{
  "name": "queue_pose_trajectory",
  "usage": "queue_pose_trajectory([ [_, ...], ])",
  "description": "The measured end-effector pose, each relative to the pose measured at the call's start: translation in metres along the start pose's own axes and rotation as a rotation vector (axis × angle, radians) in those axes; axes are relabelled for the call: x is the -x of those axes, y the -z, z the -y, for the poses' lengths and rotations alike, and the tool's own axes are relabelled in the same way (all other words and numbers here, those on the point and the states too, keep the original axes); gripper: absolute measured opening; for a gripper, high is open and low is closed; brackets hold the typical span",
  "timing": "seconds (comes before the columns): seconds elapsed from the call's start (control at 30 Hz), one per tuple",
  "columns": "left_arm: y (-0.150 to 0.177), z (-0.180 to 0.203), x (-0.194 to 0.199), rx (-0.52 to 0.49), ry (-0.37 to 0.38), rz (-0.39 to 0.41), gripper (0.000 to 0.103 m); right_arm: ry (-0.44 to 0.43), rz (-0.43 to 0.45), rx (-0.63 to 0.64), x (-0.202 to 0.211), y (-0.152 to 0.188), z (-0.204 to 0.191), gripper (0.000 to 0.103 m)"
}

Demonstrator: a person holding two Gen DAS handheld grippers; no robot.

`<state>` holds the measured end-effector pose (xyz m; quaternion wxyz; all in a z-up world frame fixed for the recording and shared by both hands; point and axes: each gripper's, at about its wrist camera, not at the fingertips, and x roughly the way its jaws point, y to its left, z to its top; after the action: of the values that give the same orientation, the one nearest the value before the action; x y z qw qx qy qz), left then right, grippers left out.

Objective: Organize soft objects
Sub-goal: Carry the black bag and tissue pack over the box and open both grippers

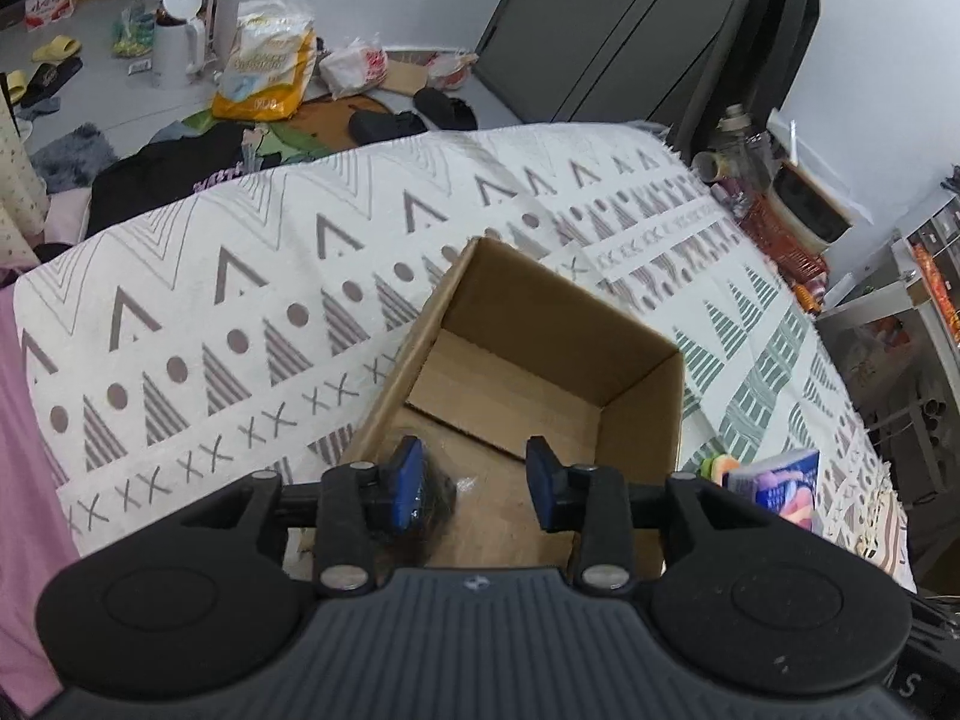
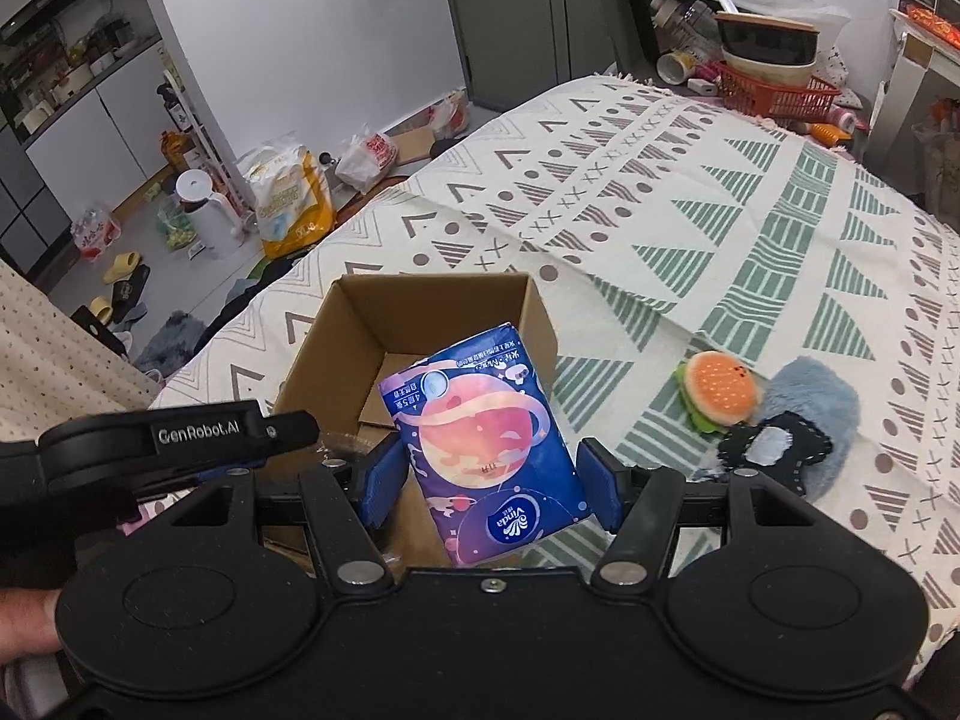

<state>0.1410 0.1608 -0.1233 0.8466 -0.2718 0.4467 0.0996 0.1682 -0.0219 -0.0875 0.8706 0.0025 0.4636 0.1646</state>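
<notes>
An open cardboard box sits on a surface draped in a patterned cloth of triangles, dots and crosses. The left gripper hangs over the box's near end with its jaws apart and nothing between them — a dark, rounded thing wrapped in clear film lies on the box floor just beside the left finger.

The right gripper has its jaws clamped on a blue tissue pack printed with a pink planet, held above the box's near right corner (whether it touches the rim cannot be told). To the right of the box, on the cloth, a plush burger lies touching a fluffy blue-grey plush, which bears a black stitched patch.

At the cloth's far edge stands a red basket holding stacked bowls.
</notes>
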Motion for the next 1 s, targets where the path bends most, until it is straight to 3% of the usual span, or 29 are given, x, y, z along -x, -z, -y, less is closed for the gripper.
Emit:
queue_pose_trajectory([
  [0.13, 0.002, -0.002, 0.007, -0.012, -0.022, 0.009, 0.042, -0.016, -0.005, -0.011, -0.004, -0.001, -0.003, 0.060],
  [0.4, 0.002, -0.005, 0.021, -0.020, -0.067, 0.014, 0.058, -0.081, 0.006, -0.060, -0.005, -0.003, 0.000, 0.064],
  [0.6, 0.004, 0.005, 0.031, -0.047, -0.093, 0.032, 0.077, -0.079, 0.032, -0.078, 0.007, 0.000, 0.014, 0.083],
  [0.77, 0.009, 0.019, 0.034, -0.074, -0.090, 0.029, 0.077, -0.073, 0.042, -0.107, 0.021, 0.004, 0.036, 0.093],
  [1.0, 0.022, 0.044, 0.038, -0.139, -0.067, 0.042, 0.077, -0.049, 0.053, -0.133, 0.038, 0.014, 0.066, 0.099],
])
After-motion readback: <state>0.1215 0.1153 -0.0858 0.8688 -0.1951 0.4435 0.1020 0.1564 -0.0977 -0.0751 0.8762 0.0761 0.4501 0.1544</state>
